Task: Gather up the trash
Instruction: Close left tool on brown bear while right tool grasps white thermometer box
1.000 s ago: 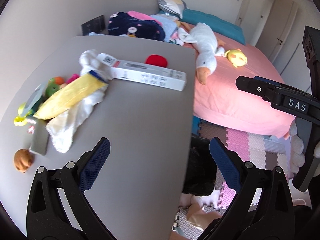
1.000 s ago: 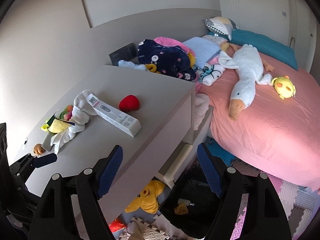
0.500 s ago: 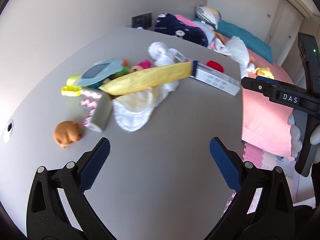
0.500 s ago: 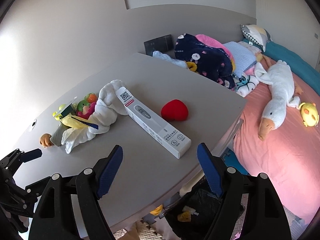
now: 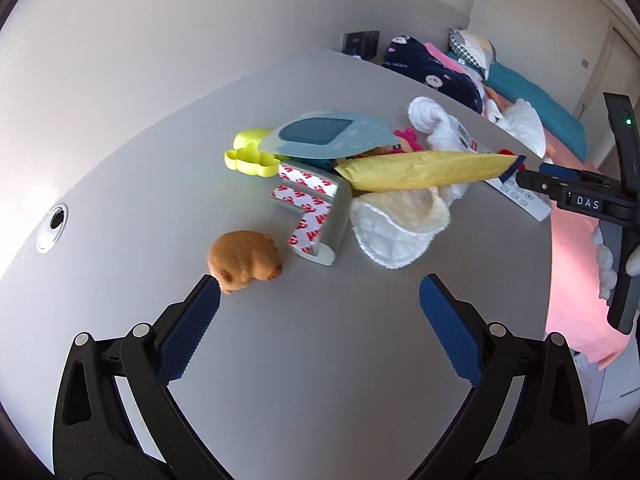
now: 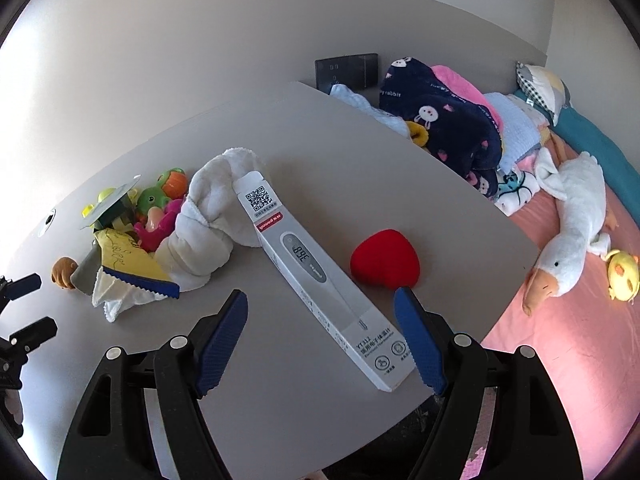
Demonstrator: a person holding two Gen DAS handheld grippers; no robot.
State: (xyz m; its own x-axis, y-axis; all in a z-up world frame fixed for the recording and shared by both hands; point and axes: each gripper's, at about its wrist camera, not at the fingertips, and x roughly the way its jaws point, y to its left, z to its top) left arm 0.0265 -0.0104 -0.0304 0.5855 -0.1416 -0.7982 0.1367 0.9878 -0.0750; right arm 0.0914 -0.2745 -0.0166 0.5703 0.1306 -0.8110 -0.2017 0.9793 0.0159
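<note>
Grey tabletop (image 5: 320,360) fills most of my left wrist view, matte and smooth, with a round cable grommet (image 5: 51,229) set into it at the far left edge of the frame. Moving right, a small brown plush animal (image 5: 244,261) sits just beyond my left gripper (image 5: 318,292), whose jaws stand wide with nothing between them. Next comes the litter pile at centre: a grey strip with red-and-white tape backing (image 5: 316,216), a lime-green plastic piece (image 5: 250,154), a pale blue blister card (image 5: 326,138), a long yellow wrapper (image 5: 424,170) lying over white cloths (image 5: 396,232).

From the right wrist view, I see the same pile at middle left, then a long white thermometer box (image 6: 320,280) running diagonally toward the lower centre. Its near end lies between the jaws of my right gripper (image 6: 320,308), which are spread wide and not touching it. A red heart-shaped cushion (image 6: 384,266) rests just right of the box. Past the table edge, on the right, a pink bed (image 6: 560,340) carries a white goose plush (image 6: 568,248), a small yellow chick toy (image 6: 620,272) and heaped blankets (image 6: 444,120) against a pale wall (image 6: 160,40).
</note>
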